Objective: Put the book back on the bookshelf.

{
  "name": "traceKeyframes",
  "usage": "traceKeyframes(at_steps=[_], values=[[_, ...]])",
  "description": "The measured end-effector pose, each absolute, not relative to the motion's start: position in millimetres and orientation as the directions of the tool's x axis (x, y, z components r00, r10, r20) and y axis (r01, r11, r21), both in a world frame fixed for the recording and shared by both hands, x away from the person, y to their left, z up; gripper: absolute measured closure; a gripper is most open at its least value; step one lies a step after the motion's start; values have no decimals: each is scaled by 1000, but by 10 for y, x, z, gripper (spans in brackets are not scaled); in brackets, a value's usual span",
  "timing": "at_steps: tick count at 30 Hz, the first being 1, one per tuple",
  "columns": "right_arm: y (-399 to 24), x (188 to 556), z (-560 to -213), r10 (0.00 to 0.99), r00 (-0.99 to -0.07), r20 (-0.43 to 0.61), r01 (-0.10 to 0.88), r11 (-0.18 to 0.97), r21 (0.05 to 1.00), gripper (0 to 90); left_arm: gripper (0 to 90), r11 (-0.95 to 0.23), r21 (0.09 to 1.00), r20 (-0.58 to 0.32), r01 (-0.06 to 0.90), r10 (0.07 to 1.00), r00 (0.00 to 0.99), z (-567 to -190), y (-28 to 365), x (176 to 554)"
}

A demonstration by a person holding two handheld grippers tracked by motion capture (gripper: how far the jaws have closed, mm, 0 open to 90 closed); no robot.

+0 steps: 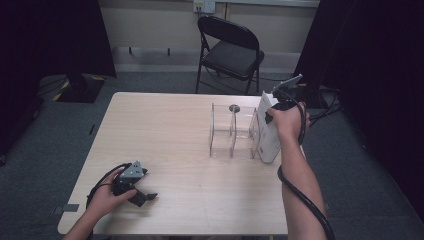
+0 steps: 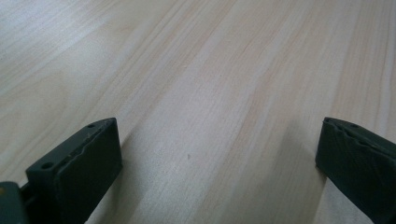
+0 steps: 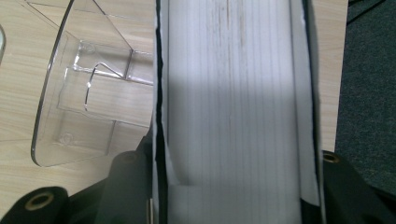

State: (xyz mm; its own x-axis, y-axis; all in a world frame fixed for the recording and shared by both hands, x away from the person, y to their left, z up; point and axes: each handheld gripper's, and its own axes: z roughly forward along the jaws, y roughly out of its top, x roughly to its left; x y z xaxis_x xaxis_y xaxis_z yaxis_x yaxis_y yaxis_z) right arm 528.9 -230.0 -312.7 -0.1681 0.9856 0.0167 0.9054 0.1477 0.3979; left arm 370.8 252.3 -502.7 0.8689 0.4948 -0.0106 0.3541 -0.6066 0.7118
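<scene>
Centrally right in the high view, a white book (image 1: 268, 131) stands upright at the right end of a clear acrylic rack (image 1: 234, 134), just beside its outermost divider. The right hand-held gripper (image 1: 272, 105) clasps the book's top edge; in the right gripper view the page block (image 3: 233, 116) runs between both black jaws, which press its covers. At lower left of the high view, the left hand-held gripper (image 1: 145, 196) rests on the pale wood counter (image 1: 170, 135), well apart from the rack, jaws spread wide with bare counter between them. A black folding chair (image 1: 230, 47) stands beyond the counter's far edge.
</scene>
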Motion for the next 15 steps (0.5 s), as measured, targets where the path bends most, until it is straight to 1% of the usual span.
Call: traceKeyframes(at_steps=[2,4,15], values=[[-2307,5283,-3124,985,-171,16,907,150,394,505,0,-608,711,-10,354,494,869,-5026,2524,3708],[-2308,5280,-3109,981,-194,7,901,175,397,493,0,-607,711,-10,354,495,869,-5026,2524,3708],[-2331,5199,-3031,979,-200,24,910,177,376,437,0,-609,709,-7,355,498,867,-5024,2523,3700]])
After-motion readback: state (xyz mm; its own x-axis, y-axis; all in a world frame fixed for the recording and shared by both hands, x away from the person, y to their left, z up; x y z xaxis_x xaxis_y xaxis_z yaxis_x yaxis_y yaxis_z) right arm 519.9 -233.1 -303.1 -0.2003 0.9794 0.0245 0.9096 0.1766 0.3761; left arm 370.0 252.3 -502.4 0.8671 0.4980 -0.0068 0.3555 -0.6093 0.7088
